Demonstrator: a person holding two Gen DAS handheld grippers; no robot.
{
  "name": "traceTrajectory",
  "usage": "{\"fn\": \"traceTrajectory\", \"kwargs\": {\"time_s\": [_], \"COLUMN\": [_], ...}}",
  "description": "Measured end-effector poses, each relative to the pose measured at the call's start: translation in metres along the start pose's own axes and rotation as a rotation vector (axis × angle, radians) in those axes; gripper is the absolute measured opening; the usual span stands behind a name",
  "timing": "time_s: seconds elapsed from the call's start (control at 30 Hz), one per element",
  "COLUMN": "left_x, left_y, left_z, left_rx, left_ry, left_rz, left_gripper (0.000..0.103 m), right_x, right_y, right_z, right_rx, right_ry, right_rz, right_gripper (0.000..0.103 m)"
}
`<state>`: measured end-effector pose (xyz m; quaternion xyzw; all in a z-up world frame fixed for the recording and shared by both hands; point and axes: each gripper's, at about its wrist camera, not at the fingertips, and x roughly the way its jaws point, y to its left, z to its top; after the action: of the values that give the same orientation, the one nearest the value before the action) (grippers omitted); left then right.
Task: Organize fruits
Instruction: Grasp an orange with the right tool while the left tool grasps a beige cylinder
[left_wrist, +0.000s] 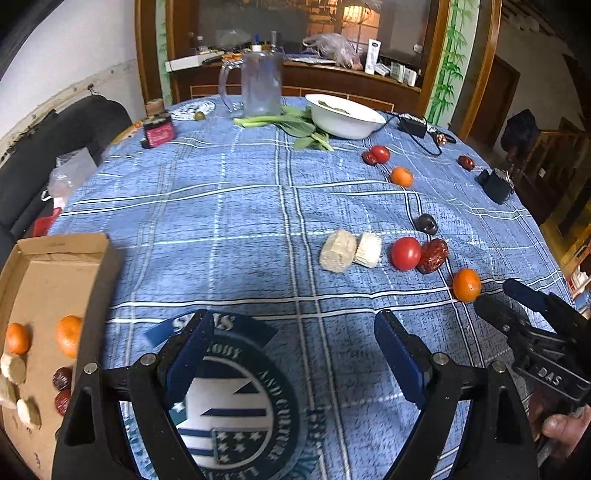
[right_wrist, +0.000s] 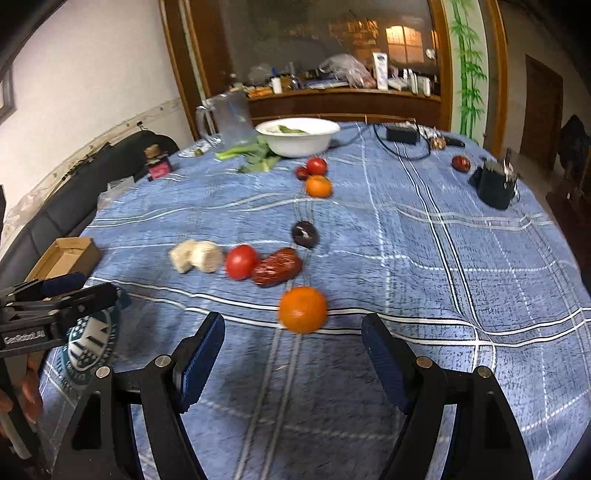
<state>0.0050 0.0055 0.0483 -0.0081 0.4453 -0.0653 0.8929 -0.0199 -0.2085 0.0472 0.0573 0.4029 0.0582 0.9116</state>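
Round glossy orange (right_wrist: 303, 309), wrinkled date (right_wrist: 277, 271), checked cloth (right_wrist: 424, 258)

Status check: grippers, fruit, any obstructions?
Left gripper and right gripper open, empty. Orange just ahead of right gripper. Box partly filled. Nothing blocking.

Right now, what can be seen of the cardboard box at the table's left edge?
The cardboard box is a shallow, open-topped tray of plain brown card, flaps raised, sitting on the blue checked tablecloth. Inside lie two oranges, two dark red dates and several pale beige chunks. Neither hand-held gripper touches it.
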Motion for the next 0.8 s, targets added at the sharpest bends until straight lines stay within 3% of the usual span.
{"fn": "traceTrajectory", "kwargs": {"time_s": [0.2, 0.3, 0.37, 0.57, 0.8], "left_x": [0.013, 0.021, 0.027, 0.043, 0.059], "left_y": [-0.008, -0.010, -0.010, -0.010, -0.014], "left_z": [0.010, 0.015, 0.017, 0.025, 0.033], "left_rx": [0.020, 0.027, 0.030, 0.059, 0.110], "left_ry": [0.011, 0.021, 0.027, 0.034, 0.043], "left_rz": [-0.014, -0.010, -0.013, 0.015, -0.016], "left_gripper": [0.088, 0.088, 0.088, 0.088, 0.087], "right_x": [0.016, 0.024, 0.029, 0.037, 0.037], "right_y": [0.000, 0.005, 0.006, 0.005, 0.002], "right_z": [0.008, 0.009, 0.010, 0.009, 0.010], "right_rx": [-0.040, -0.076, -0.088, -0.108, -0.087], "right_ry": [0.027, 0.051, 0.073, 0.092, 0.091], "right_rz": [-0.006, -0.013, -0.016, -0.021, 0.004], "right_gripper": [0.078, 0.068, 0.056, 0.036, 0.036]}}
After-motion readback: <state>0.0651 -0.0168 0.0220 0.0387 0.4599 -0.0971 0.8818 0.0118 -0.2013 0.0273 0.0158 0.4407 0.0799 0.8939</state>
